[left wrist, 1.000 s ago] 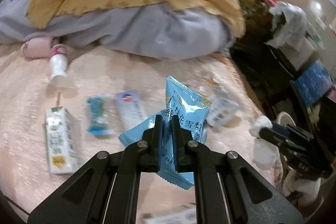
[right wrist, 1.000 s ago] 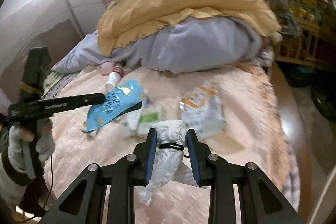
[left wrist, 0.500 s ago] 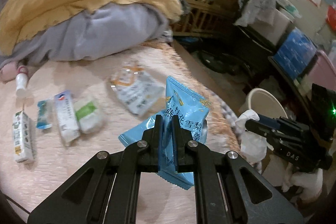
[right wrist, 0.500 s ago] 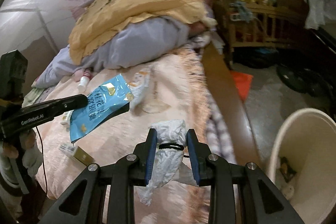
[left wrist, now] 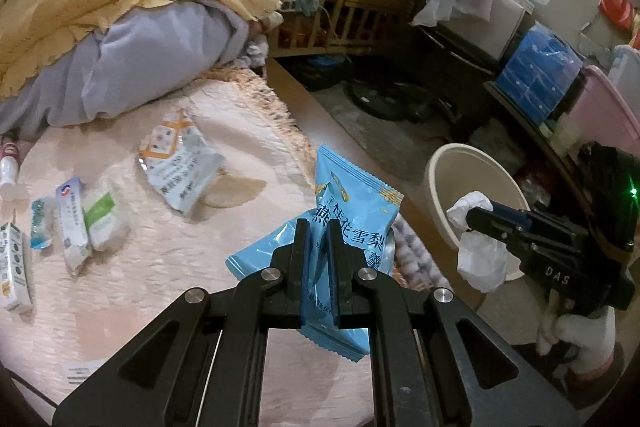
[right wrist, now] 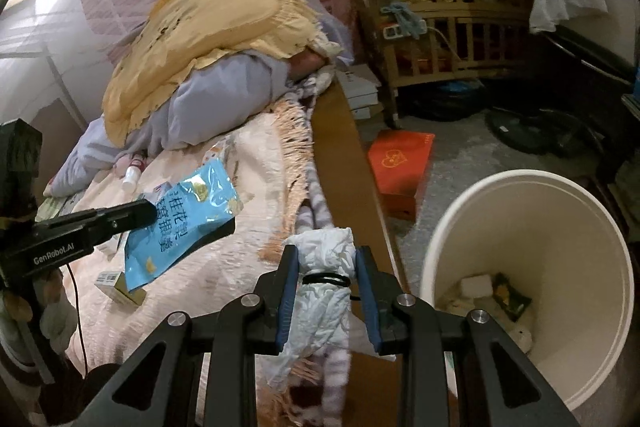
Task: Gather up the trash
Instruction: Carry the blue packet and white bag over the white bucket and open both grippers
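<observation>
Gripping blue packet (left wrist: pixel 352 223); tissue wad (right wrist: pixel 326 291)

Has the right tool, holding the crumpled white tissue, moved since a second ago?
Yes. The right tool, shut on the tissue, has swung right off the bed toward the white bin, now beside it.

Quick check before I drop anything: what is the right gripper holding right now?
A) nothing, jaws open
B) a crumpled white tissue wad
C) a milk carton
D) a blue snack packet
B: the right gripper is shut on the crumpled white tissue wad, beside the bin; the blue snack packet is in the left gripper.
</observation>
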